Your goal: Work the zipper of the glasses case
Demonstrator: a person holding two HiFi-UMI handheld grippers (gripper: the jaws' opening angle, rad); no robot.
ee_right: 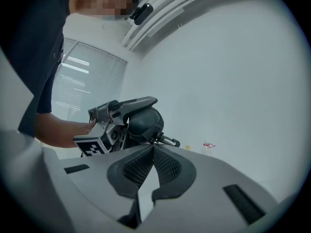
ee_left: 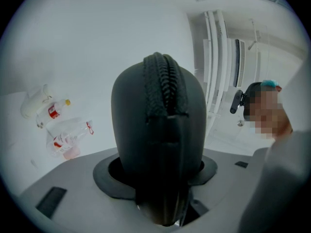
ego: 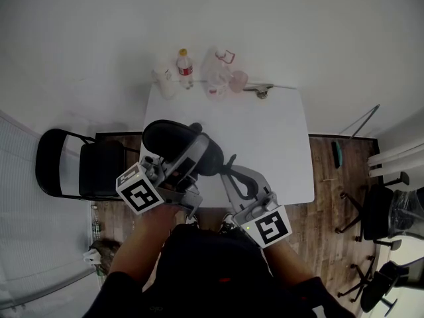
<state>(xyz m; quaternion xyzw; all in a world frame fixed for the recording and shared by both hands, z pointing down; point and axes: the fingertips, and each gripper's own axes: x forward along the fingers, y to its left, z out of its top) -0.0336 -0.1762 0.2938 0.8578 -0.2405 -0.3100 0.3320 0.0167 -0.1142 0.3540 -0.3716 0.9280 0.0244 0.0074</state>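
Gripped end-on in the left gripper: a black, oval, hard-shell glasses case, pads pressed to its two flat sides, jaws roughly half open around it. Held in the air above the near left corner of the white rectangular table, clear of the tabletop. Dark toothed zipper running up over the rounded end of the case, seam facing the left gripper view squarely, both rows of teeth meshed along the stretch in sight.

Right gripper brought in from the right, jaws fully closed, tips meeting right at the case's lower end. Just beyond those tips, a small dark metal clip jutting out from the case. Not clear from any view whether a zipper tab is pinched between the closed tips.

Both tools close together at the table's near edge, marker cubes toward the person.

Along the far edge of the table, well apart from the case: a clear plastic bottle with a red label and yellow cap and crumpled clear plastic bags. Off the table's left edge, a black folding chair on the wooden floor.
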